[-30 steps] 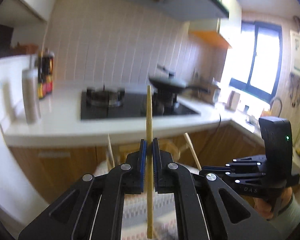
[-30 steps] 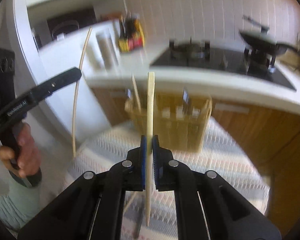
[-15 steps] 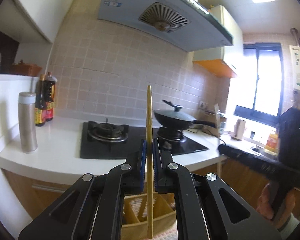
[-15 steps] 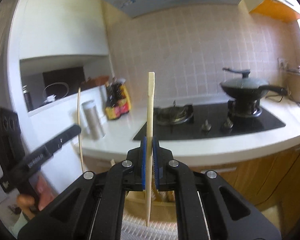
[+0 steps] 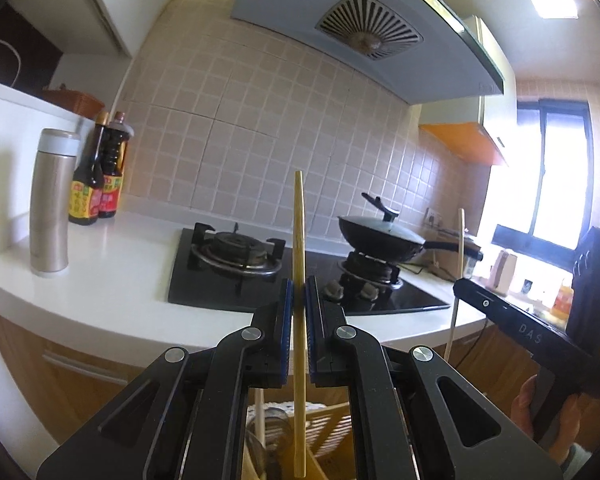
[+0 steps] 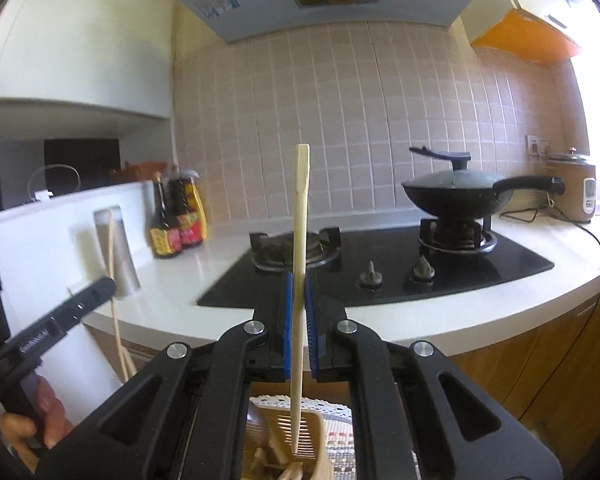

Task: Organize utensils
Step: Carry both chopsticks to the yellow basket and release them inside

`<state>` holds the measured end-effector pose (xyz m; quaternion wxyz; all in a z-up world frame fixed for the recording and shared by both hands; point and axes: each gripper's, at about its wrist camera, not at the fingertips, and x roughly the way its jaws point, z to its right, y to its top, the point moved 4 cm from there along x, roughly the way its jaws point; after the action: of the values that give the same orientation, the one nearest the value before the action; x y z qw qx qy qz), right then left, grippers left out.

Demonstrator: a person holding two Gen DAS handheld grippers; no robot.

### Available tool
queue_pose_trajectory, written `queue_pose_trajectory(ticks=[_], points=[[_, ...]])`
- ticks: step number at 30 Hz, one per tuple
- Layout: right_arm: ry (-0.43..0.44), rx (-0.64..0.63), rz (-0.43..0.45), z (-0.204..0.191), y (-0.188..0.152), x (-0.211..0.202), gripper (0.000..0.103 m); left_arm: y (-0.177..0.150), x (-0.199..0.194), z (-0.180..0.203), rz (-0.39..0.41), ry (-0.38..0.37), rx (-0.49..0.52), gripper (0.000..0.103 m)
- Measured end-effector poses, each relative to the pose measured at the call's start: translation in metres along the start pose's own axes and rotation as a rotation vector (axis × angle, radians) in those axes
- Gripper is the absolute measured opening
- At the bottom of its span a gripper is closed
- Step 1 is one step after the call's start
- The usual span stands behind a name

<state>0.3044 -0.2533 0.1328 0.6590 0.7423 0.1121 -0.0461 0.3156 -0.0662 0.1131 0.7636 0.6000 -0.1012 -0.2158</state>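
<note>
Both tools lifted up since a moment ago. Left gripper (image 5: pixel 299 300) squeezing one chopstick (image 5: pixel 298 240), right gripper (image 6: pixel 299 300) squeezing another stick (image 6: pixel 300 220), each upright over the basket (image 6: pixel 300 432). Ready to drop in.

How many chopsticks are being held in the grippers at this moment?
2. One chopstick stands upright, clamped in the left gripper; the other chopstick is clamped in the right gripper. More utensils sit in the basket below, partly hidden.

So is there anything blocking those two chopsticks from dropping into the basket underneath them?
Nothing visible does. The left gripper holds one chopstick upright, the right gripper the other chopstick; both tips hang above the utensil basket, which already holds utensils.
</note>
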Motion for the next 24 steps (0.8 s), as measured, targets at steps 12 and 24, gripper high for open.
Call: queue_pose_trajectory(ticks=[12,24], points=[[0.012,-0.042,-0.009,-0.003,-0.028,0.017,0.005,-0.022,0.008,-0.004,-0.003,0.010,0.035,0.005],[0.041,-0.060,-0.042,-0.009,-0.028,-0.030,0.026,-0.016,-0.033,-0.001,-0.016,-0.024,0.037,0.040]])
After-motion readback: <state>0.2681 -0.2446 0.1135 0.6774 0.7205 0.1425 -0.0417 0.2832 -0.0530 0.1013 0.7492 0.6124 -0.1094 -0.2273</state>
